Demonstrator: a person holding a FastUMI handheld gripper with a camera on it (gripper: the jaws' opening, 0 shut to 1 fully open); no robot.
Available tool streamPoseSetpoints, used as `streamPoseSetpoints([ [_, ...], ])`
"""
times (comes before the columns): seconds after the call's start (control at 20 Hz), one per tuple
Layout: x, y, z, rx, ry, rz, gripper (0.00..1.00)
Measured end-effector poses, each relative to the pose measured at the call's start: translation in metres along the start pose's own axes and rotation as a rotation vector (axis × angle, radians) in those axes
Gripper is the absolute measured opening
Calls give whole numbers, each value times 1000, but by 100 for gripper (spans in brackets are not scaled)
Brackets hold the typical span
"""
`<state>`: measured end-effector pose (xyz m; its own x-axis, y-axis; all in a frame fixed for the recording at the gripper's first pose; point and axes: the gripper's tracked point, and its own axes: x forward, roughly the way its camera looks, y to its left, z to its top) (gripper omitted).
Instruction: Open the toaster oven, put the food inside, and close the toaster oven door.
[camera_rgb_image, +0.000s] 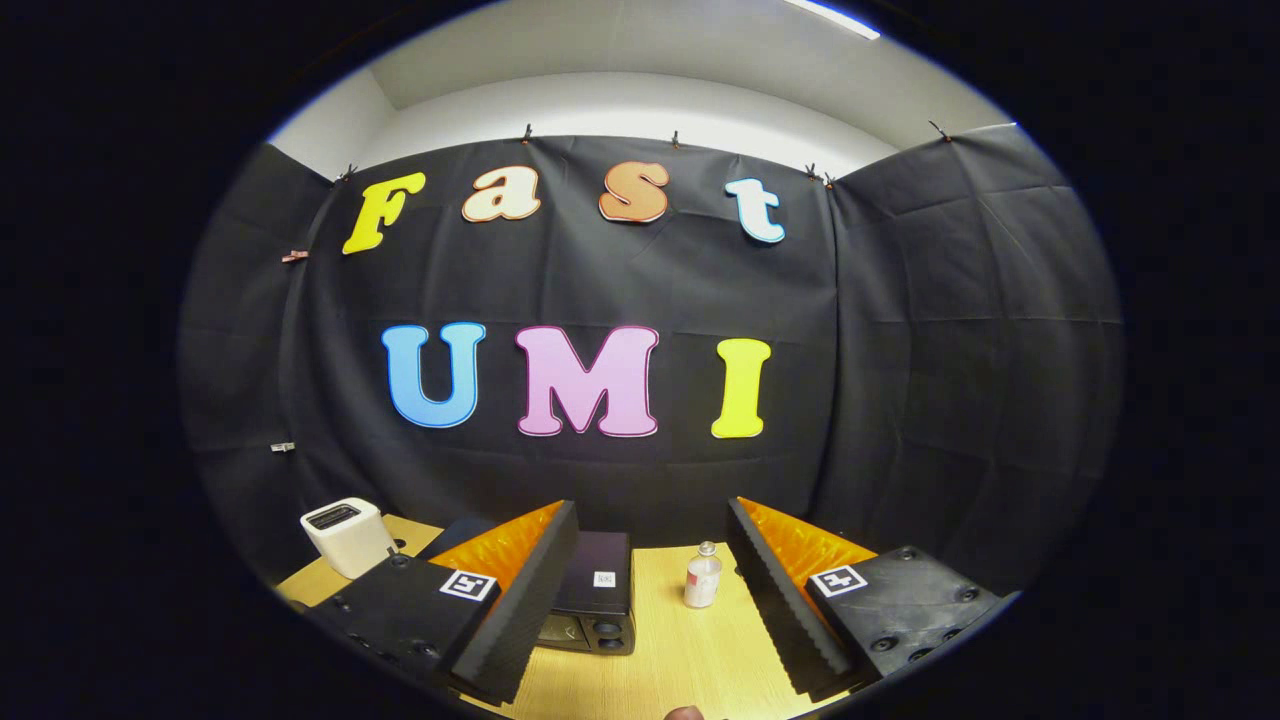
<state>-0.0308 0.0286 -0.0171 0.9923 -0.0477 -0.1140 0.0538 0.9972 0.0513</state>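
My gripper (650, 590) is open, held high above the wooden table (680, 650), with nothing between its two ridged black pads (520, 610). Below and just ahead of the left finger sits the black toaster oven (597, 595), seen from above; its top and control knobs show, and the left finger hides part of it. I cannot tell how its door stands from this angle. A small rounded brown thing (686, 713) peeks in at the near table edge between the fingers; what it is I cannot tell.
A small clear bottle with a pale label (703, 577) stands on the table just ahead of the right finger, right of the oven. A white boxy appliance (347, 536) sits at the table's far left corner. Black cloth walls close the booth behind.
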Motion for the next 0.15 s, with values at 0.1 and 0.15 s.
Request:
streamPoseSetpoints([
  [0.1, 1, 4, 1, -9, -6, 3, 98],
  [0.15, 1, 4, 1, -14, -7, 5, 98],
])
